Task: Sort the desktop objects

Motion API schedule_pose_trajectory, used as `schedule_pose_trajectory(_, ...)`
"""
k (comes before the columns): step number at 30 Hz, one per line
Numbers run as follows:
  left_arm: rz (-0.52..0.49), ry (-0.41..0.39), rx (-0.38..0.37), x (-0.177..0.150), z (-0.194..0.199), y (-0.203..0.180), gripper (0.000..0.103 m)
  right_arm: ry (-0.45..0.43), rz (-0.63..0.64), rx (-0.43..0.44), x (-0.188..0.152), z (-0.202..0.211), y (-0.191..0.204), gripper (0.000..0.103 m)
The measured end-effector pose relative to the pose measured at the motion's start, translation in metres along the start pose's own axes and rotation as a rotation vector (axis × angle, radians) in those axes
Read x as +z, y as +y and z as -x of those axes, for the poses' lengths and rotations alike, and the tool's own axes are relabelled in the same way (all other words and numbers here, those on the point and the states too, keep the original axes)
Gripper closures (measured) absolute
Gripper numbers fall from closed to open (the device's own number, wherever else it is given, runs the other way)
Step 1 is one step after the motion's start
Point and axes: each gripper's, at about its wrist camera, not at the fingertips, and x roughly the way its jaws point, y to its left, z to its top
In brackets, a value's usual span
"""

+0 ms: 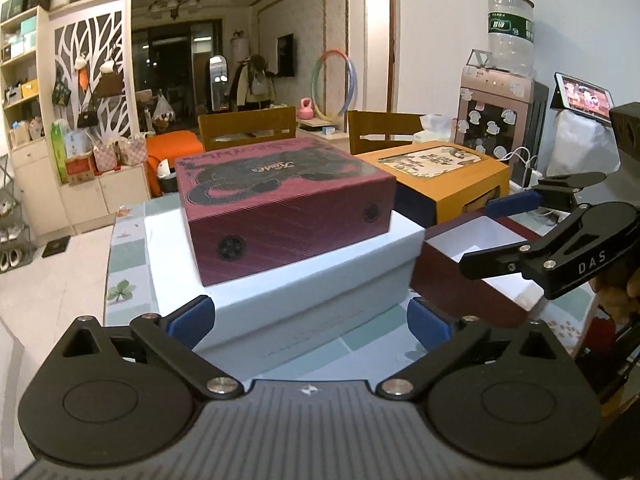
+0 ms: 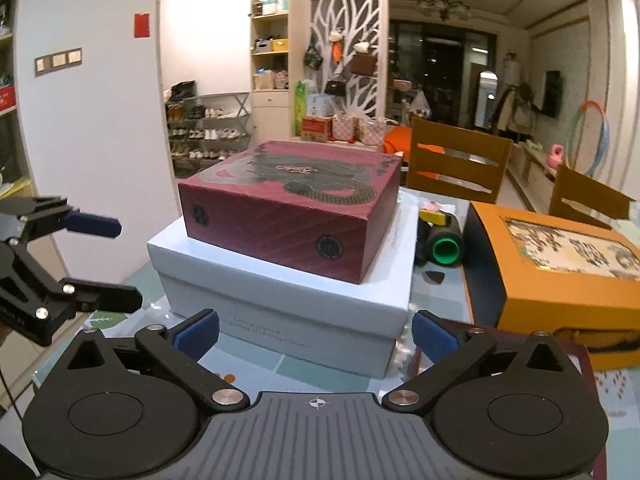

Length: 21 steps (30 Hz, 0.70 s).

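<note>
Left tongs (image 1: 310,320) and right tongs (image 2: 316,332) are held spread wide, nothing gripped, before a large white cardboard box (image 1: 280,280) on the tiled tabletop (image 1: 128,280). Stacked on it is a maroon patterned box (image 2: 292,216). An orange windowed box (image 2: 560,264) is set to the right, apart.

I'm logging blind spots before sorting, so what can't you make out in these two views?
- Open box contents: left view, right gripper covers part.
- White box print: right view, too small.
- Dark things behind the green-capped roll: right view, hidden by the maroon box.
</note>
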Motion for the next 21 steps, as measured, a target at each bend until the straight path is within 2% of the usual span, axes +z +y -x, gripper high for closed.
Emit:
schedule_pose_trajectory(6, 0.055, 0.021, 0.019, -0.007, 0.015, -0.005, 0.0, 0.011, -0.069, -0.042, -0.008, 0.018, 0.005, 0.0)
schedule_pose_trajectory(11, 0.096, 0.013, 0.072, -0.01, 0.026, -0.01, 0.0, 0.021, -0.124, -0.08, -0.016, 0.032, 0.01, 0.0)
schedule_pose_trajectory(15, 0.133, 0.04, 0.083, -0.013, 0.03, -0.011, 0.0, 0.024, -0.158, -0.117, -0.022, 0.043, 0.012, 0.0)
schedule_pose_trajectory(18, 0.133, 0.041, 0.054, -0.018, 0.03, -0.014, 0.0, 0.022, -0.188, -0.147, -0.027, 0.05, 0.013, 0.0)
schedule_pose_trajectory(21, 0.122, 0.051, 0.087, -0.024, 0.031, -0.02, 0.0, 0.014, -0.223, -0.171, -0.035, 0.058, 0.012, 0.0)
